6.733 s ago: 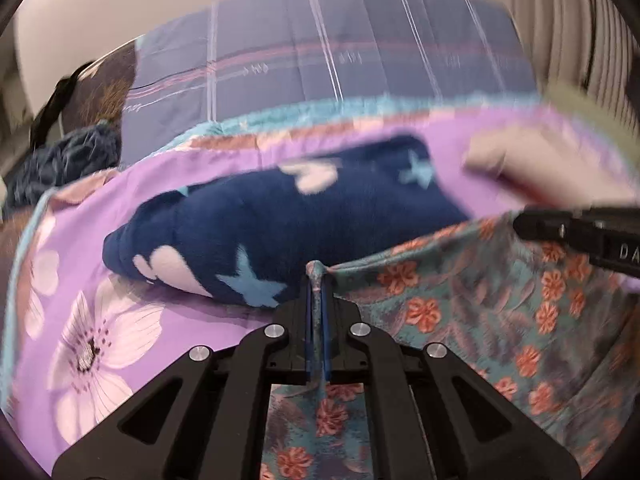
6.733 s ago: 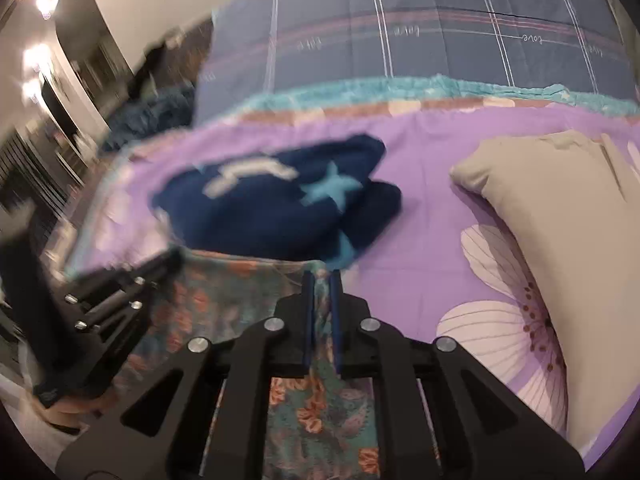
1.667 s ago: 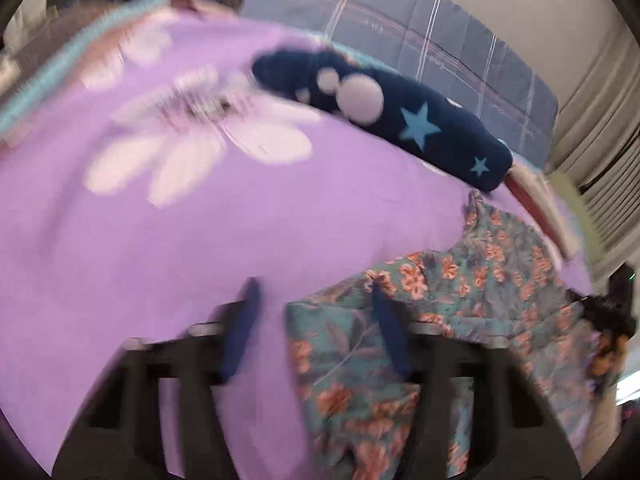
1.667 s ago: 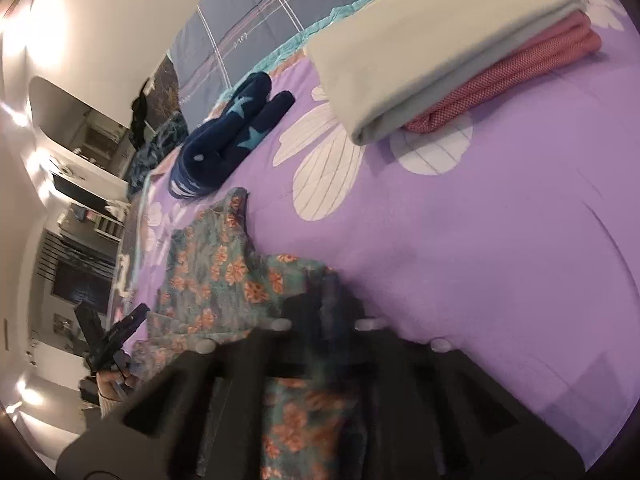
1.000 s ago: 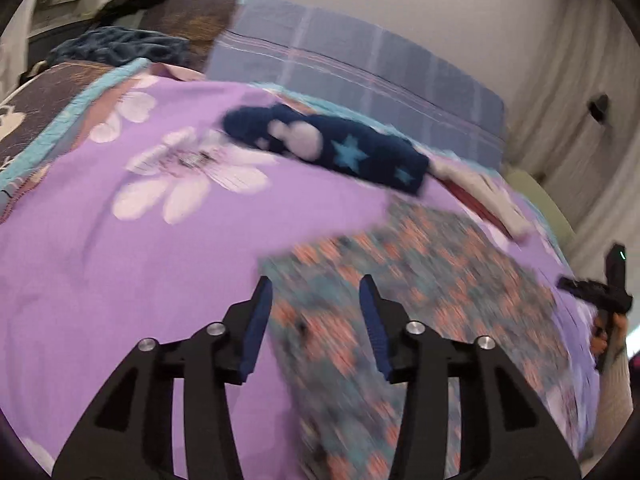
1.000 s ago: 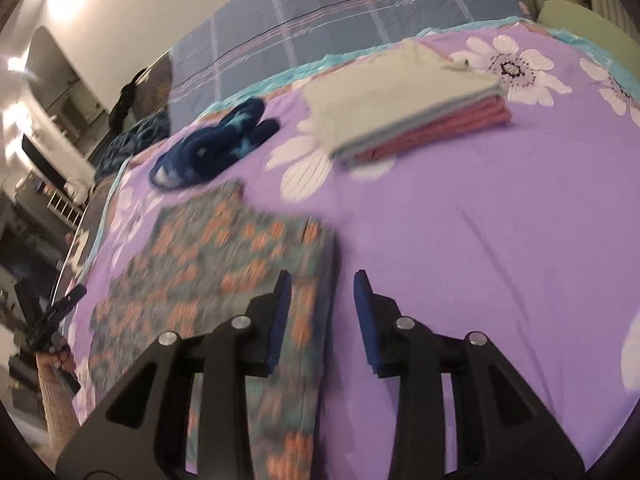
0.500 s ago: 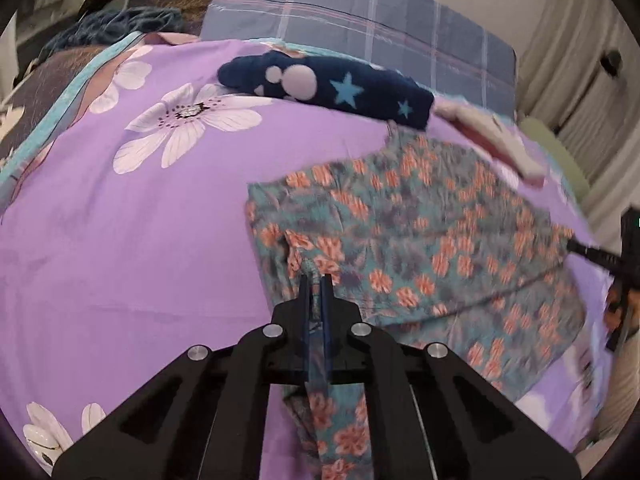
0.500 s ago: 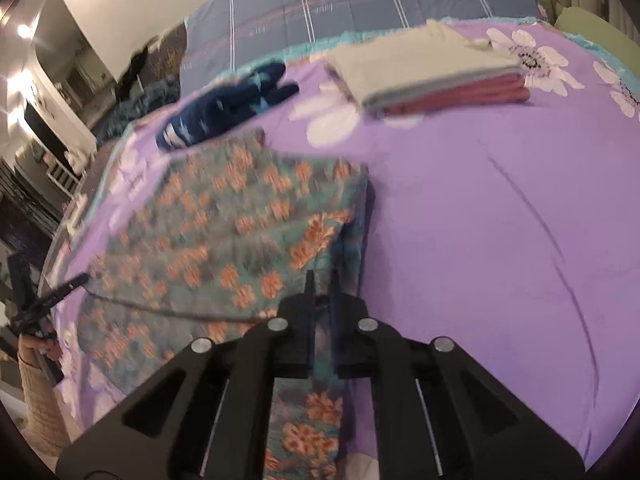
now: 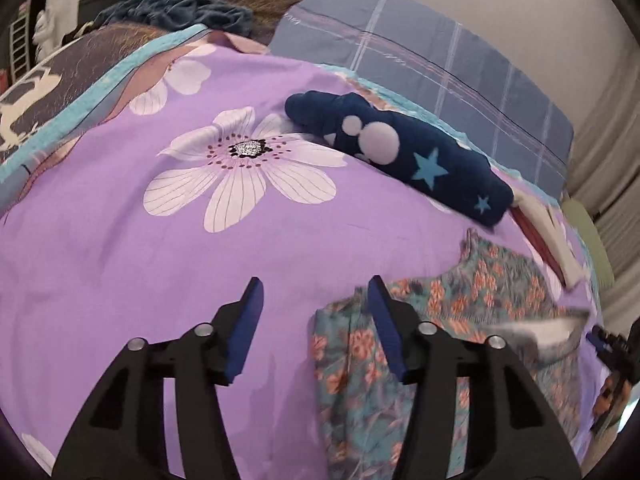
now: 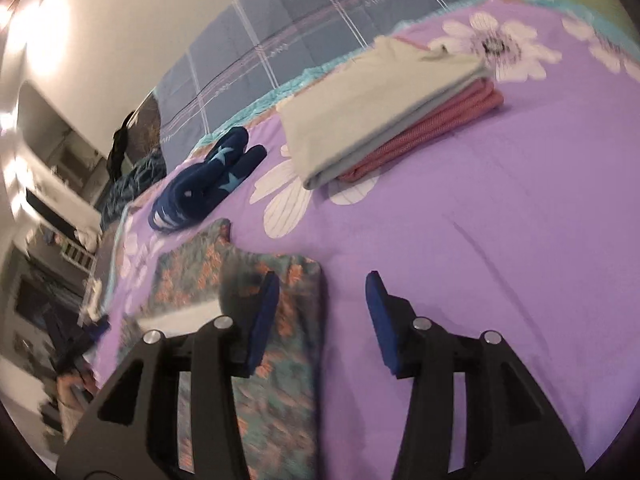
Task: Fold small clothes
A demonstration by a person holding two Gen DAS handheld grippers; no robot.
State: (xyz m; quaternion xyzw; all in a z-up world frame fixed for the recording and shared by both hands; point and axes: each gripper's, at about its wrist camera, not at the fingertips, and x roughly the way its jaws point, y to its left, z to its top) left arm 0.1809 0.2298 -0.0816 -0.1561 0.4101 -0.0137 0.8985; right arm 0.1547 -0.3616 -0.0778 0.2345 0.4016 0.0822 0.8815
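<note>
Two open grippers hang over the purple bedspread (image 9: pixel 120 248), holding nothing. The floral garment (image 9: pixel 440 340) lies flat between them, its edge just inside the left gripper (image 9: pixel 312 316) and under the right gripper's (image 10: pixel 320 312) left finger, likely released so a fold can settle. Ahead sit a folded stack (image 10: pixel 384 112) and navy star bundle (image 9: pixel 400 160), probably set aside as finished.

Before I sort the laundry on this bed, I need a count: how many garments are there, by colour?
Teal floral garment: 1
Navy starred garment: 1
Beige folded garment: 1
Pink folded garment: 1
Total: 4
</note>
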